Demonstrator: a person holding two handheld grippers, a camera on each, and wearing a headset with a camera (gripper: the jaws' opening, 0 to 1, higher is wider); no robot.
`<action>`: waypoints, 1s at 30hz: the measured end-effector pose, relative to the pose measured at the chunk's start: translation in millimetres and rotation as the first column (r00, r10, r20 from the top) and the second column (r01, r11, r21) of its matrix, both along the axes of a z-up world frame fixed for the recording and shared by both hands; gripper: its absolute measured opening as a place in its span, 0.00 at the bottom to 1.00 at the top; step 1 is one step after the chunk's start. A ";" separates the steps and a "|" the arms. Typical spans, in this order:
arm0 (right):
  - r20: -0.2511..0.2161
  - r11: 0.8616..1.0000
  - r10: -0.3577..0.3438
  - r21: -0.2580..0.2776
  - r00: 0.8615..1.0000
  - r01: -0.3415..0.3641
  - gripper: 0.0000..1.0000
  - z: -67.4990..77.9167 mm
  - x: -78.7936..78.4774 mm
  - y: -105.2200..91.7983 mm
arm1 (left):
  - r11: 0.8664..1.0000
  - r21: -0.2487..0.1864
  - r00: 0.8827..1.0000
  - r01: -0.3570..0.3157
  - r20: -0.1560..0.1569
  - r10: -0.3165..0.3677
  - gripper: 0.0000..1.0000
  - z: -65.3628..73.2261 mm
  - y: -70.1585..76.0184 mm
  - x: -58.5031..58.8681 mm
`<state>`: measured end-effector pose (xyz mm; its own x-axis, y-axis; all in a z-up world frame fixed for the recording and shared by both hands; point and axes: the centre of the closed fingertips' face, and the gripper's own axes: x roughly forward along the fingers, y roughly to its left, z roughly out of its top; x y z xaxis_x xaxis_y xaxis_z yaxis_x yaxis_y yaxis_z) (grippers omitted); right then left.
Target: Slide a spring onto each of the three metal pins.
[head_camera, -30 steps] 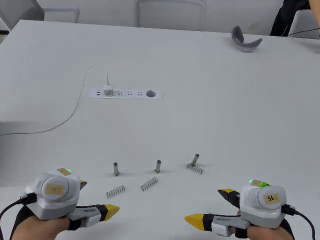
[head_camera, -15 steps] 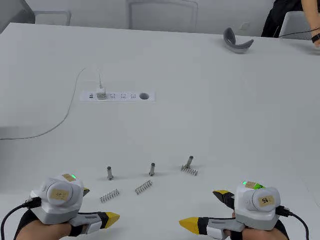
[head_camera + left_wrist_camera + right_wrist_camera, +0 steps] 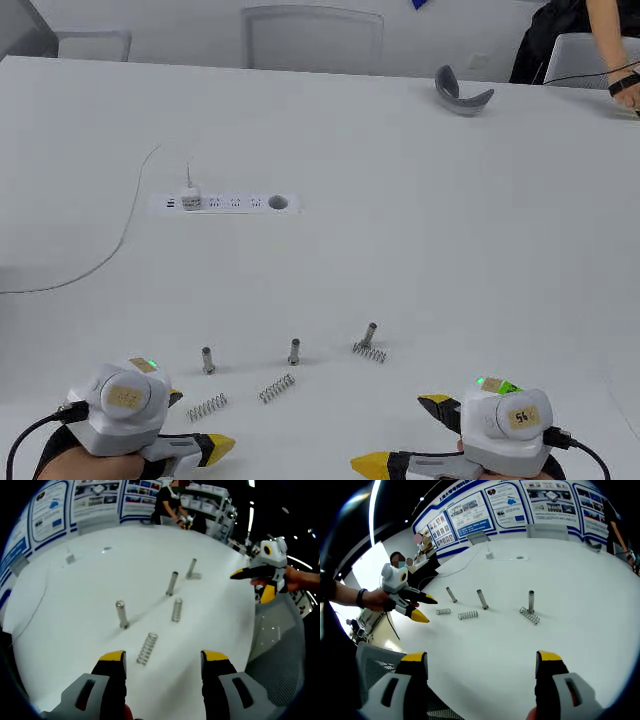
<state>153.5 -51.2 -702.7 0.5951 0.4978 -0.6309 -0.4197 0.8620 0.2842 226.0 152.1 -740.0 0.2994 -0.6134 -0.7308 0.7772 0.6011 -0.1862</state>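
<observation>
Three short metal pins stand upright in a row on the white table: left pin (image 3: pixel 208 359), middle pin (image 3: pixel 294 351) and right pin (image 3: pixel 370 335). None carries a spring. One spring (image 3: pixel 207 406) lies in front of the left pin. A second spring (image 3: pixel 277 387) lies in front of the middle pin. The third spring (image 3: pixel 369 352) lies at the right pin's foot. My left gripper (image 3: pixel 195 420) is open near the table's front left, its yellow tips (image 3: pixel 112 656) just short of the nearest spring (image 3: pixel 147 648). My right gripper (image 3: pixel 400 433) is open at the front right, well back from the pins (image 3: pixel 481 599).
A white power strip (image 3: pixel 225 203) with a plug and a cable running off to the left lies mid-table. A grey curved object (image 3: pixel 462 90) sits far right. Chairs (image 3: pixel 310 35) stand beyond the far edge, and a person's arm (image 3: pixel 615 70) shows at the top right corner.
The head camera has shifted, so the whole picture has moved down and left. Pins, springs and both open grippers keep their places.
</observation>
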 end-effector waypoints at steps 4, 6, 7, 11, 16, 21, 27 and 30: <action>-0.002 1.000 0.000 -0.001 1.000 0.000 0.90 -0.7 -0.6 -0.5 | 1.000 0.030 1.000 -0.007 -0.005 0.008 0.56 -7.9 4.7 4.4; -0.004 1.000 -0.001 0.000 1.000 0.001 0.90 -1.2 -1.0 -0.7 | 0.999 0.030 1.000 -0.010 -0.010 0.010 0.56 -9.2 4.9 4.9; -0.005 1.000 -0.001 0.000 1.000 0.001 0.90 -1.7 -1.3 -0.9 | 0.999 0.035 1.000 -0.008 -0.007 0.008 0.55 -9.9 5.5 5.5; -0.009 1.000 -0.002 0.000 1.000 0.002 0.90 -2.9 -2.2 -1.7 | 0.999 0.036 1.000 -0.005 -0.004 0.005 0.53 -11.8 5.7 8.0; -0.011 1.000 -0.004 0.000 1.000 0.004 0.90 -3.8 -2.8 -2.7 | 0.999 0.038 1.000 -0.006 -0.011 0.007 0.49 -16.2 6.6 9.3; -0.015 1.000 -0.006 0.000 1.000 0.006 0.90 -4.4 -3.1 -3.7 | 0.999 0.043 1.000 0.000 -0.019 0.001 0.42 -22.5 7.0 8.0; -0.018 1.000 -0.006 -0.001 1.000 0.006 0.90 -5.2 -3.8 -5.2 | 0.999 0.042 1.000 -0.009 -0.017 0.010 0.35 -25.9 8.0 9.3; -0.021 1.000 -0.002 -0.003 1.000 0.002 0.90 -6.2 -4.4 -4.2 | 0.999 0.044 1.000 -0.017 -0.013 0.017 0.29 -26.3 8.1 11.5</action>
